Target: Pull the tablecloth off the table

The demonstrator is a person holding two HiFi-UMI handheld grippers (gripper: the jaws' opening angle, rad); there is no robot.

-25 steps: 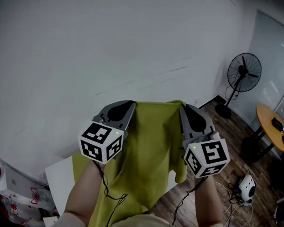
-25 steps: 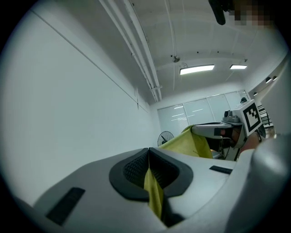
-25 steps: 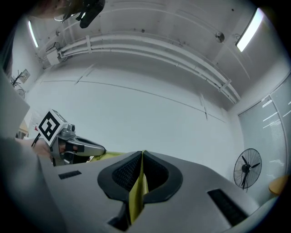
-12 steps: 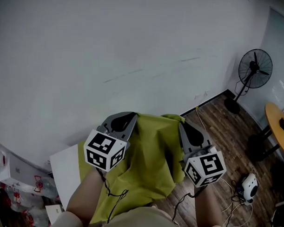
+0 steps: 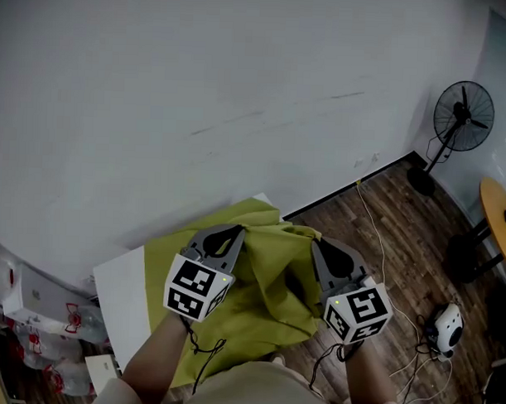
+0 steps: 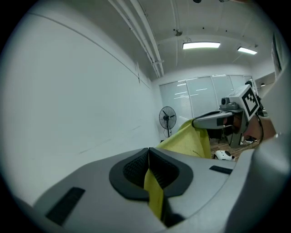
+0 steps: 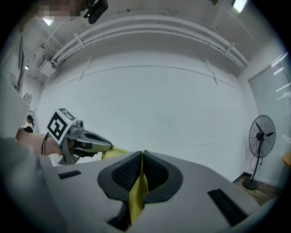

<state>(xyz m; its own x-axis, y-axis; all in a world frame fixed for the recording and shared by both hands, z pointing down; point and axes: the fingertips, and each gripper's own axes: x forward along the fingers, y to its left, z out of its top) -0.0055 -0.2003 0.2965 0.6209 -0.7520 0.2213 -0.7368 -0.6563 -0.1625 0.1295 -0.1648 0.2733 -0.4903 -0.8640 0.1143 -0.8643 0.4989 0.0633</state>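
A yellow-green tablecloth [image 5: 262, 293] hangs bunched between my two grippers in the head view, above a small white table [image 5: 121, 296]. My left gripper [image 5: 239, 231] is shut on the tablecloth's left edge; in the left gripper view a strip of the cloth [image 6: 153, 193] runs between its closed jaws. My right gripper [image 5: 316, 242] is shut on the right edge, with a fold of cloth [image 7: 136, 193] pinched between its pads. Each gripper shows in the other's view: the right gripper [image 6: 213, 119] and the left gripper [image 7: 86, 144]. The cloth's lower folds lie over the tabletop.
A white wall fills the background. A standing fan [image 5: 458, 130] stands at the far right on the wooden floor [image 5: 393, 235]. A round yellow table [image 5: 501, 218] sits at the right edge. Cables and a small white device [image 5: 446, 328] lie on the floor. Boxes and clutter [image 5: 34, 314] lie at the left.
Both grippers have come down together with the cloth, which has gone from hanging stretched between them to bunching over the white table. The jaws stay closed on it.
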